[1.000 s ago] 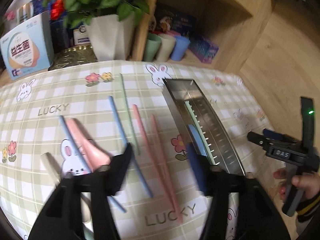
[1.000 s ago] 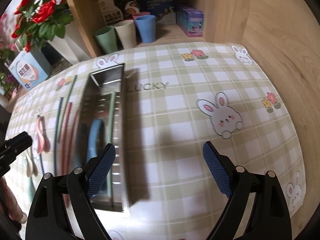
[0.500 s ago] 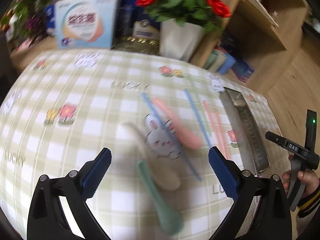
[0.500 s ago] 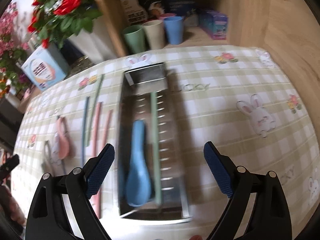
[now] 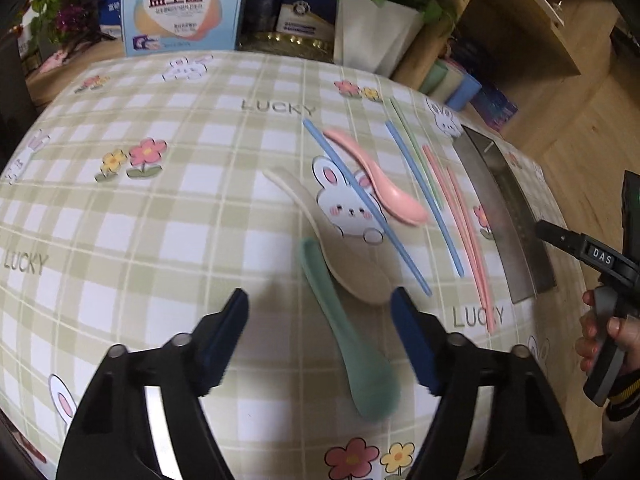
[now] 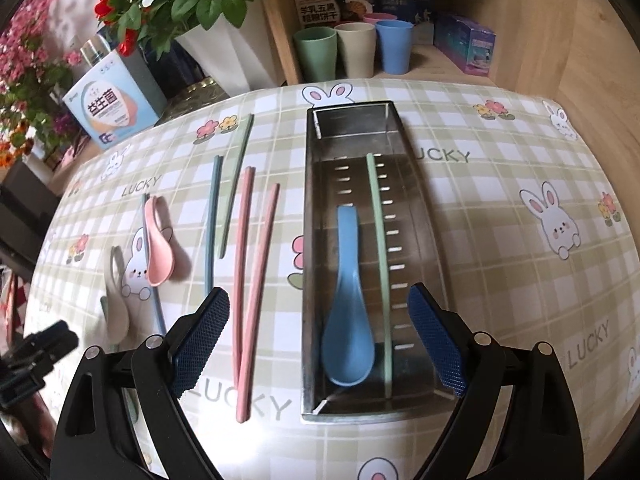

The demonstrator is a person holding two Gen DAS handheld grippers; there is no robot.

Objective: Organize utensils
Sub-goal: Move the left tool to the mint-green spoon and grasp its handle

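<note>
A steel tray (image 6: 312,264) holds a blue spoon (image 6: 347,304) and one green chopstick (image 6: 380,256). Left of it on the checked cloth lie two pink chopsticks (image 6: 248,280), a blue chopstick (image 6: 211,220), a green chopstick (image 6: 236,176), a pink spoon (image 6: 160,240) and a beige spoon (image 6: 116,300). In the left wrist view a green spoon (image 5: 348,332) lies between my fingers, beside the beige spoon (image 5: 340,252) and pink spoon (image 5: 380,184). My left gripper (image 5: 320,308) is open just above the green spoon. My right gripper (image 6: 318,316) is open over the tray's near end.
A white flower pot (image 5: 372,36) and a blue-white box (image 5: 180,4) stand at the table's far edge. Three cups (image 6: 352,52) sit on a wooden shelf behind the tray. The tray shows at the right in the left wrist view (image 5: 504,216).
My left gripper swung left from the tray side to above the spoons and came down over the green spoon. My right gripper moved left and now sits over the tray.
</note>
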